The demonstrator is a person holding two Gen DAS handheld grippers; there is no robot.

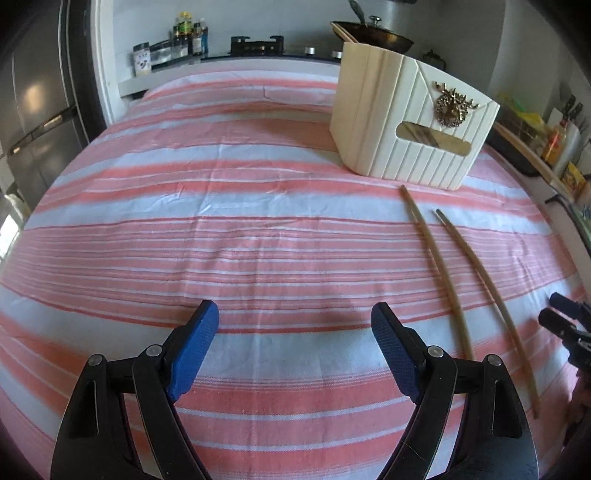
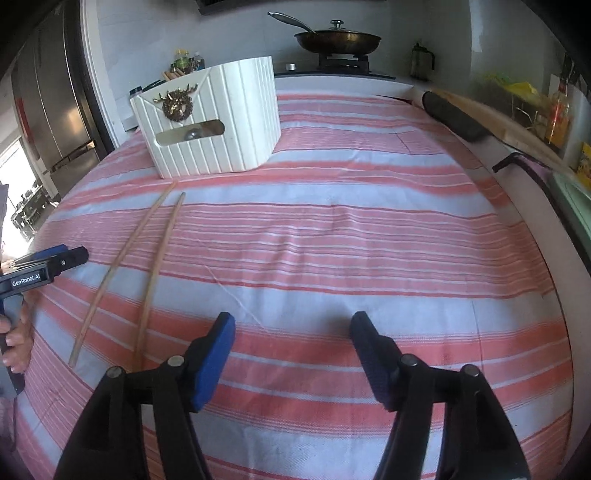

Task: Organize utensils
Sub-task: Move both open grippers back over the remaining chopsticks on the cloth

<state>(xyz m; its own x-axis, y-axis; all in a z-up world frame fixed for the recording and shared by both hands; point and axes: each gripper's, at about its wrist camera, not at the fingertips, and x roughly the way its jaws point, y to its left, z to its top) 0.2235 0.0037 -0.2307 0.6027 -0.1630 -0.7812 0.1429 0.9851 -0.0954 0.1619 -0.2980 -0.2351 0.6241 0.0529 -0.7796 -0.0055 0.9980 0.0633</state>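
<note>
Two long wooden chopsticks lie side by side on the pink-and-white striped cloth [image 1: 221, 229]: one [image 1: 436, 258] [image 2: 114, 267] and the other [image 1: 484, 280] [image 2: 157, 266]. Just beyond their far tips stands a white ribbed holder box [image 1: 406, 122] [image 2: 221, 147] with a gold deer ornament and a slot handle. My left gripper [image 1: 295, 317] [image 2: 74, 252] hangs open over bare cloth, left of the chopsticks. My right gripper [image 2: 291, 321] [image 1: 552, 306] is open too, with nothing between its blue pads, right of the chopsticks.
A stove with a lidded pan [image 2: 338, 38] sits behind the table. Bottles [image 1: 184, 33] and a steel fridge [image 1: 37, 110] are at the far left. A dark roll [image 2: 454, 116] and a wooden board [image 2: 509, 122] line the right edge. A person's hand [image 2: 18, 339] holds the left gripper.
</note>
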